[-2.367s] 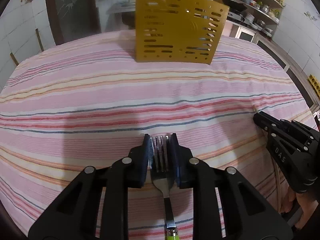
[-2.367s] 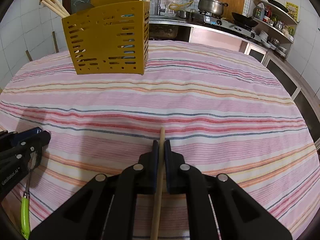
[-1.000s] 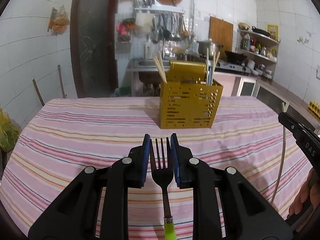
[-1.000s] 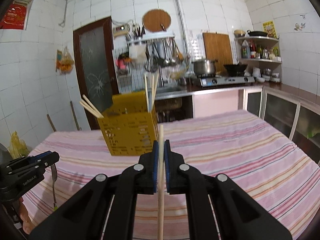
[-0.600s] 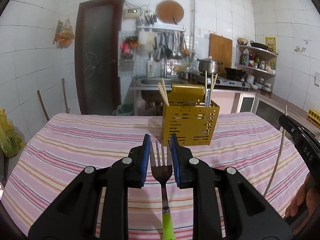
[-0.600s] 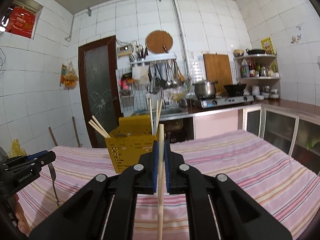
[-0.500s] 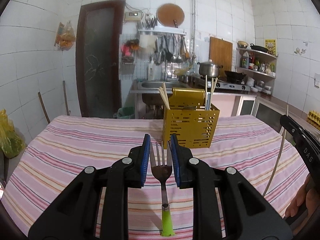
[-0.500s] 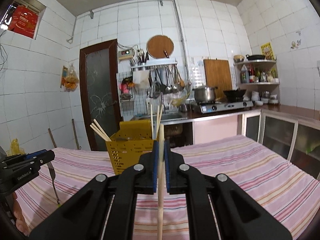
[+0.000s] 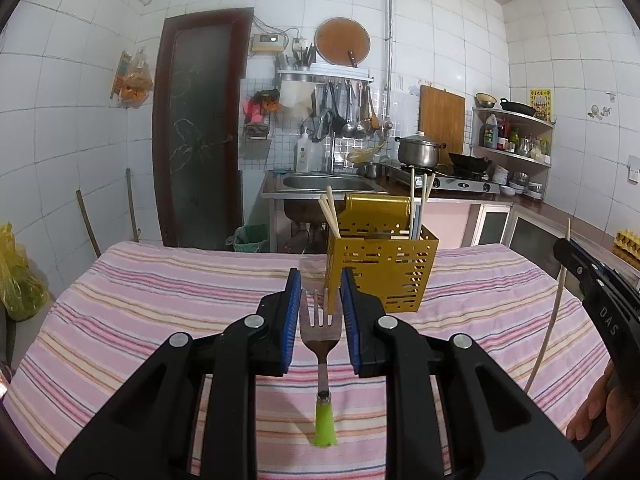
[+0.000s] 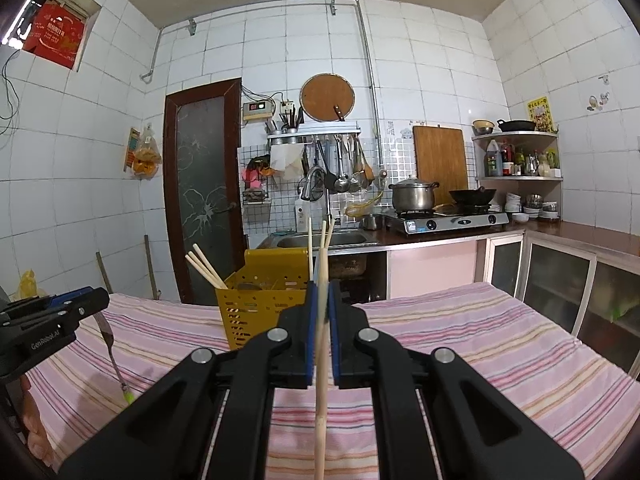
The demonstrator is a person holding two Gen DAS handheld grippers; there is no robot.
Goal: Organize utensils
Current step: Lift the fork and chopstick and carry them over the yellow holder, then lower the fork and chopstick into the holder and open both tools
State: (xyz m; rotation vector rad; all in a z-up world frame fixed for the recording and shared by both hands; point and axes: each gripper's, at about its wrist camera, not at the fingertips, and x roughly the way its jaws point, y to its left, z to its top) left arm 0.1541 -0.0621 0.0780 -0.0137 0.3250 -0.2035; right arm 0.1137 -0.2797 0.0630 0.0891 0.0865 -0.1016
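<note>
My left gripper (image 9: 320, 294) is shut on a metal fork (image 9: 321, 330) with a green handle, tines pointing away, held in the air above the striped tablecloth (image 9: 160, 300). My right gripper (image 10: 320, 296) is shut on a wooden chopstick (image 10: 321, 380) that stands nearly upright between its pads. A yellow perforated utensil holder (image 9: 382, 270) stands on the table ahead of both grippers, with several chopsticks in it. In the right wrist view the holder (image 10: 256, 312) is left of centre, and the left gripper (image 10: 56, 316) with the hanging fork (image 10: 114, 360) is at the left edge.
The table's far edge lies just behind the holder. Beyond it are a sink (image 9: 324, 182), a stove with a pot (image 9: 418, 152) and a dark door (image 9: 200, 128). A yellow bag (image 9: 16, 276) sits at the left. A hand (image 9: 596, 416) shows at the lower right.
Both grippers have risen and tilted upward with their loads, so the table and holder sit lower in view. The fork and chopstick stay gripped.
</note>
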